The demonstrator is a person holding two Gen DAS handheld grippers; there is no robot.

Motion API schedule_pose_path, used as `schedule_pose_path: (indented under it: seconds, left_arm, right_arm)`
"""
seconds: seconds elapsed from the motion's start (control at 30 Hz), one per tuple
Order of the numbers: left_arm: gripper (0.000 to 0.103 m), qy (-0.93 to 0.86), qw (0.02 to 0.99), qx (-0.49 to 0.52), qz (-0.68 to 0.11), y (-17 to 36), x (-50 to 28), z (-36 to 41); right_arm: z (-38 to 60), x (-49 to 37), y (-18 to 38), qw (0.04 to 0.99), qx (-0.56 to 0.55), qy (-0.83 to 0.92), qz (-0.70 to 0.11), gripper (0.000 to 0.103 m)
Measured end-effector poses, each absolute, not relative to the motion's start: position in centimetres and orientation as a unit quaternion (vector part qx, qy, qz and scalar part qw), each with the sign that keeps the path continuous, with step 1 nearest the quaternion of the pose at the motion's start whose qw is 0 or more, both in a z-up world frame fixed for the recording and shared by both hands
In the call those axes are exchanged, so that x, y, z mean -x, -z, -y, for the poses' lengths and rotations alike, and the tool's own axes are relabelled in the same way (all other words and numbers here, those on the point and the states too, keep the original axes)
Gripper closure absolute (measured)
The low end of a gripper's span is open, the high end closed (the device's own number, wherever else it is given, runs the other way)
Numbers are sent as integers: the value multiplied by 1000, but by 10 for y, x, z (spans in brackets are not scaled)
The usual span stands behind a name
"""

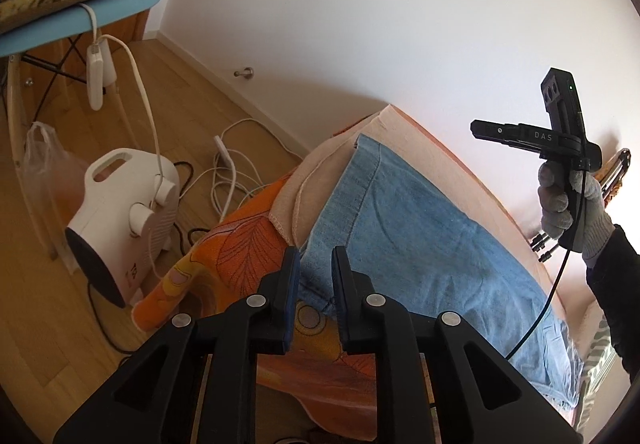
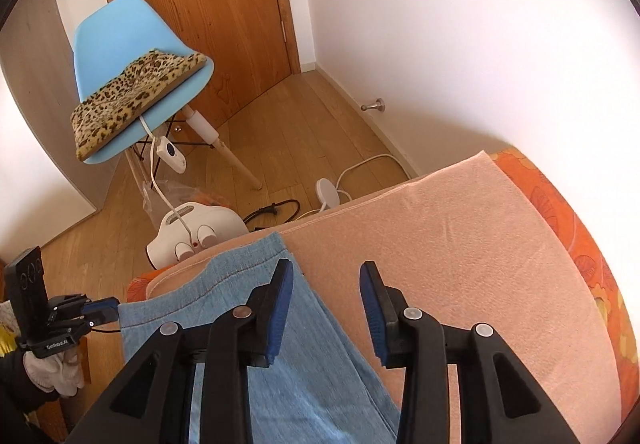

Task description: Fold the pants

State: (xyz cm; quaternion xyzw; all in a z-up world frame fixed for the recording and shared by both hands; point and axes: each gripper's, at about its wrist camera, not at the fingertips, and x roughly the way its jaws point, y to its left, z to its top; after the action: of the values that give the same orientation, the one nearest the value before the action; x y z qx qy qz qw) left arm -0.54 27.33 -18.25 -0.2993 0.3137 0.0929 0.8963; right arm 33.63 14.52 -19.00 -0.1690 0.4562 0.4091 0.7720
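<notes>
Both grippers, L (image 1: 316, 276) & R (image 2: 326, 304), jaws apart, gripping nothing, above folded pants (image 1: 420, 228) on peach towel (image 2: 460, 244).

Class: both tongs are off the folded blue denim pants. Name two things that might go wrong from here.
1. The folded blue denim pants lie near the peach blanket's edge, so a push may slide them off.
2. The black cable hanging from the right tongs may snag the denim.
</notes>
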Motion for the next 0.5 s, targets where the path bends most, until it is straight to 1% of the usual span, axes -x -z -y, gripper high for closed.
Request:
schedule_pose_path:
  seconds: [0.13,0.3,0.5]
  left_arm:
    - [88,-72,909,268,-311,159,-3,-259]
    - [88,-21,917,243,-317,135,-31,-225]
    - [88,64,915,213,-336,115,-79,-161]
  right_arm:
    - [-72,-322,153,794,155,-380,-449,67]
    - [39,-304,117,825,125,-318,-449,67]
    - [167,-272,102,847,106,-240,-462,67]
